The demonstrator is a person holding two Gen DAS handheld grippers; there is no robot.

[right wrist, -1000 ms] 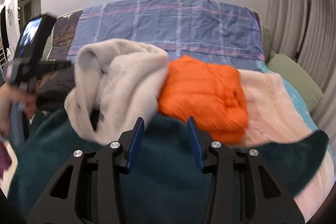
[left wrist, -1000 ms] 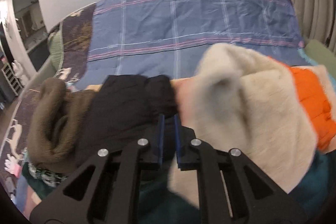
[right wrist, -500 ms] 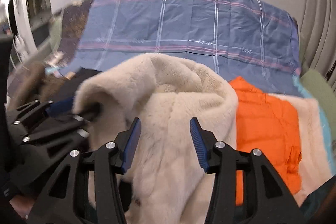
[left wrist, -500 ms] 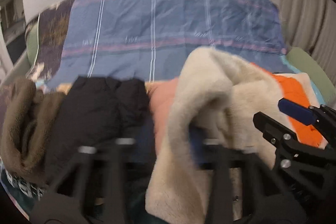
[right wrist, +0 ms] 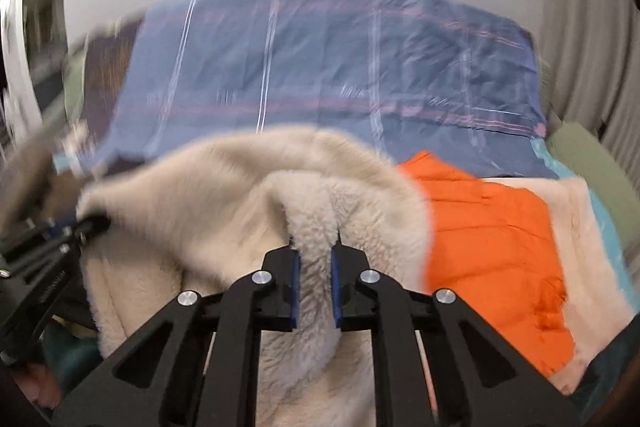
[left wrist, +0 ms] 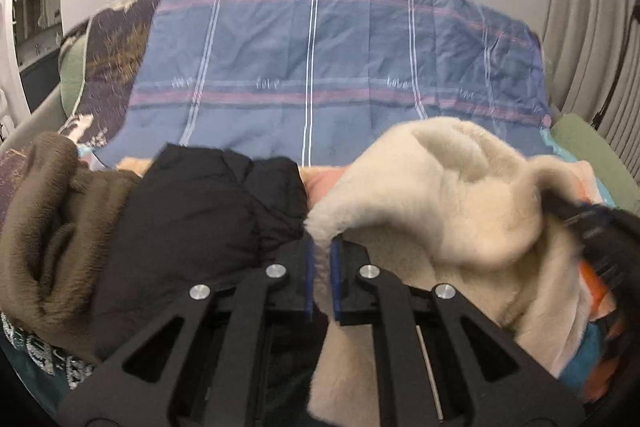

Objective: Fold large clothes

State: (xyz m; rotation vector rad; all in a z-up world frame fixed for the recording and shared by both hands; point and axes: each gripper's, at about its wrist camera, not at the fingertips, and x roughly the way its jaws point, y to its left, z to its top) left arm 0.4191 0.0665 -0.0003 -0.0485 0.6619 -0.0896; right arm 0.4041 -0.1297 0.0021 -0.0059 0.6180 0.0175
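Note:
A cream fleece garment (left wrist: 440, 195) lies bunched on the bed, in front of both grippers. My left gripper (left wrist: 321, 247) is shut on its left edge, the pile squeezed between the blue pads. In the right wrist view the same fleece garment (right wrist: 248, 187) rises in a thick fold between the pads of my right gripper (right wrist: 315, 267). Its jaws are closing and press on that fold. Each gripper shows in the other's view: the right gripper (left wrist: 560, 205) at the fleece's right side, the left gripper (right wrist: 90, 223) at its left corner.
A black puffer jacket (left wrist: 208, 211) and a brown fleece (left wrist: 44, 227) lie left of the cream one. An orange puffer jacket (right wrist: 492, 239) sits to its right on a pale blanket (right wrist: 580, 227). Behind is a blue plaid quilt (left wrist: 312, 75), with a green pillow (right wrist: 588, 167) and curtains at right.
My right gripper swung left from the teal cloth over the cream fleece and closed on a fold. My left gripper left the black jacket and now pinches the fleece's left edge.

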